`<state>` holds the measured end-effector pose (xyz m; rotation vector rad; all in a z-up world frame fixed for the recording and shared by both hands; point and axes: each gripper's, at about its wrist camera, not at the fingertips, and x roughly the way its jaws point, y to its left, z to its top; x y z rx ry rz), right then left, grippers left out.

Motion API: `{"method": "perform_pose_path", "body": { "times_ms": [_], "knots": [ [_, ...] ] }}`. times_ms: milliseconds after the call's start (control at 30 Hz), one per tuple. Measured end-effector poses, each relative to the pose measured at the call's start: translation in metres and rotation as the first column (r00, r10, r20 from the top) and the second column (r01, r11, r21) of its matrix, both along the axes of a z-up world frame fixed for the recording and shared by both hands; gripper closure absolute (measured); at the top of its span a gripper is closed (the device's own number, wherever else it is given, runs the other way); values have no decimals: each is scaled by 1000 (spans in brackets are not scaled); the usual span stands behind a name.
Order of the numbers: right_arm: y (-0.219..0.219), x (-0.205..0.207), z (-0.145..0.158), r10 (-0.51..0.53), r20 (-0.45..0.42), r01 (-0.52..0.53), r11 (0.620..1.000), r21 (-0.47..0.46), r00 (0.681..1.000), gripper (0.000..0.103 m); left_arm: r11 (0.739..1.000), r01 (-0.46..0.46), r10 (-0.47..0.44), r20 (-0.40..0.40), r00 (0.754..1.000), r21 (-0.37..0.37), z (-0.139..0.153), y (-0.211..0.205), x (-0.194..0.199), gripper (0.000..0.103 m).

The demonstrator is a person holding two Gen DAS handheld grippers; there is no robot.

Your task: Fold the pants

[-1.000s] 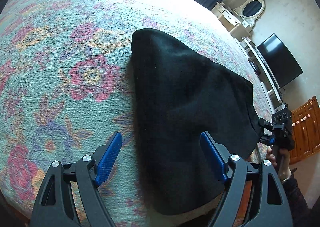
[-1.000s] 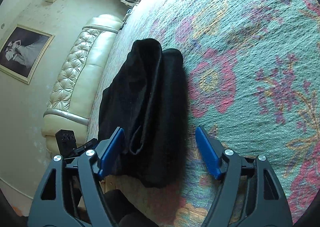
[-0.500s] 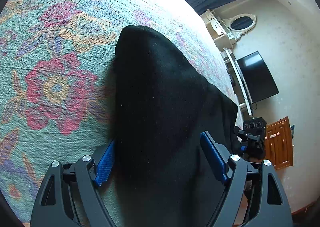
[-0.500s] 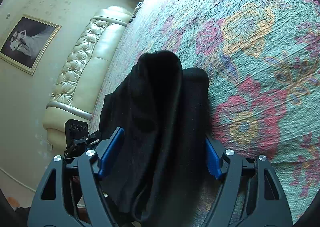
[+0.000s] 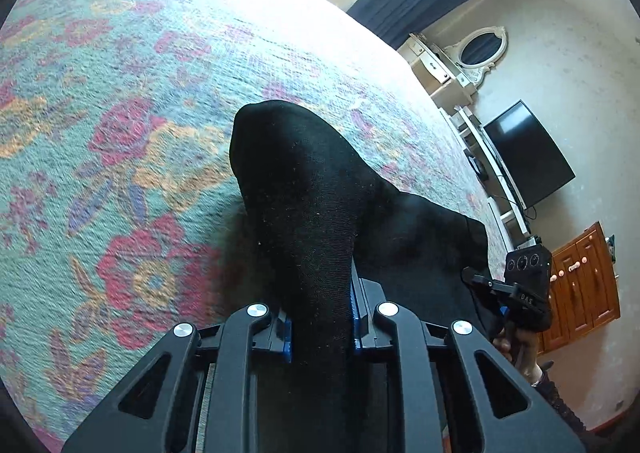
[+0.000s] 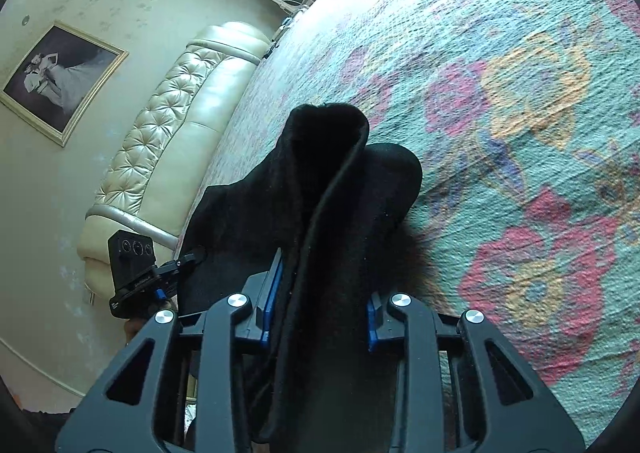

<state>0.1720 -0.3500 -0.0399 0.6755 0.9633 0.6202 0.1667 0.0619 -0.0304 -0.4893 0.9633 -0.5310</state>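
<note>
I am closing my left claw (image 5: 320,327) and my right claw (image 6: 318,317) on the near edge of the black pants (image 5: 316,213), each pinching bunched cloth so I can carry that edge over. The pants are lying on the flowered bed (image 5: 120,93).

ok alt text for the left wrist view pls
The left gripper is closing on a bunched edge of black pants lying on a floral bedspread. At right, the right gripper meets the pants' far corner.
</note>
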Motion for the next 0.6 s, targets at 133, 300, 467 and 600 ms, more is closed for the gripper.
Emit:
{"method": "perform_pose_path", "body": {
  "times_ms": [133,300,467,600],
  "knots": [
    [5,11,-12,-13,-30,14,1000,18,999,67,993,-8,-3,-95,995,-117,-32,24,6,77],
    [-9,2,-14,11,-36,-8,997,83,999,43,980,27,-40,-64,997,-196,-35,49,-10,34],
    [-33,6,-8,-62,-29,66,985,161,998,22,964,22,-33,-38,999,-265,-29,71,-8,25],
    [-32,34,-10,-77,-36,82,986,146,996,21,957,-1,-25,-87,996,-289,-38,66,10,24]
  ]
}}
